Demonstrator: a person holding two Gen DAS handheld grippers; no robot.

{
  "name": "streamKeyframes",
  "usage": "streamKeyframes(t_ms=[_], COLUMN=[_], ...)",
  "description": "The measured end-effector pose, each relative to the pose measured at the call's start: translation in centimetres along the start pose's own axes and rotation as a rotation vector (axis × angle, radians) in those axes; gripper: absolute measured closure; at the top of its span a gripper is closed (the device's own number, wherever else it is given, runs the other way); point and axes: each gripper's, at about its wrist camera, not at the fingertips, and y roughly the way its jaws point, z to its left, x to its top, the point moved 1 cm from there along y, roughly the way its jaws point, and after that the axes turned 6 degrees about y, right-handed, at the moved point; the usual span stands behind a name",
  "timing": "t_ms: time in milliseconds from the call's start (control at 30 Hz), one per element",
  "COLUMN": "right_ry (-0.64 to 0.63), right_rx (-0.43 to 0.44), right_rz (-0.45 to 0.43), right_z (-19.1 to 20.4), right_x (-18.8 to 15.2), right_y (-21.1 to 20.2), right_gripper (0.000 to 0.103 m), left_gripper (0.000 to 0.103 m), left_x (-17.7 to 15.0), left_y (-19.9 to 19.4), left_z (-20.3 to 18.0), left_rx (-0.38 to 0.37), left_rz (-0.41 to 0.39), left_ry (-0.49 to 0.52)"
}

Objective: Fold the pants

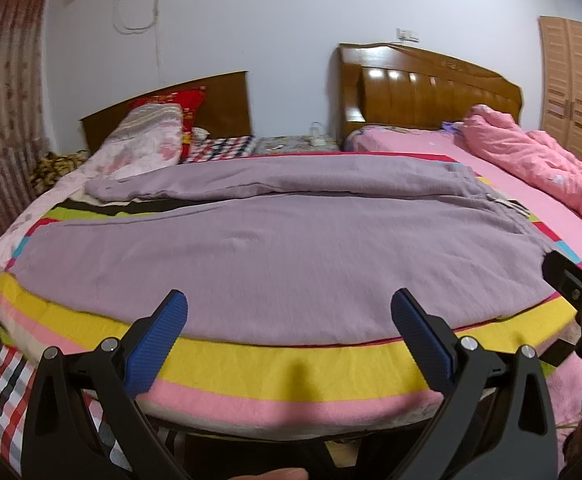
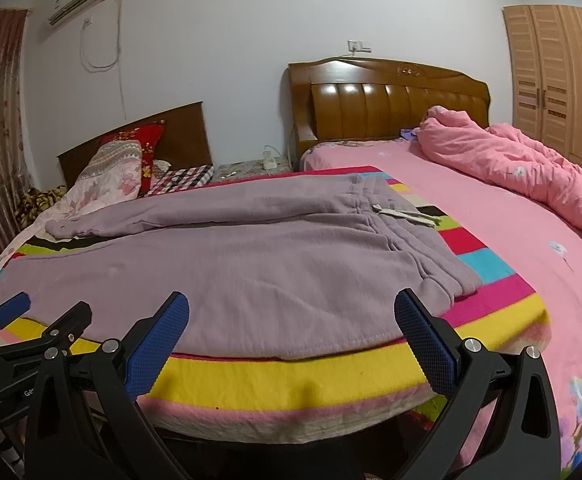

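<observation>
While both tools, left [image 1: 289,334] and right [image 2: 291,336], hover spread apart and empty at the bed's near edge, the lilac sweatpants [image 2: 227,264] lie flat on the striped blanket [image 2: 291,380]. A grasp there may pinch blanket too; farther off, the drawstring [image 2: 405,214] could snag.

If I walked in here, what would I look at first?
Probably the big purple pants spread flat across the striped blanket, waistband to the right. Behind them, a rumpled pink quilt lies on the bed at right. Up close, both open grippers, left and right, hover near the blanket's edge.
</observation>
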Motion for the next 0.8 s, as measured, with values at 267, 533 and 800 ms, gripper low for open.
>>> streamKeyframes(t_ms=[267, 533, 800], right_ry=[-0.285, -0.358, -0.480], right_rx=[0.159, 0.112, 0.236], right_rz=[0.104, 0.290, 0.557], right_z=[-1.4, -3.9, -1.8], right_x=[9.5, 20.7, 21.5], right_y=[7.6, 29.0, 46.3], right_gripper=[0.004, 0.004, 0.004], left_gripper=[0.001, 0.001, 0.002], left_x=[6.9, 19.4, 23.5], left_y=[4.9, 19.1, 35.8], left_z=[-0.9, 2.9, 8.2], left_rx=[-0.070, -0.176, -0.558], left_rz=[0.038, 0.262, 0.425], left_ry=[0.443, 0.468, 0.108])
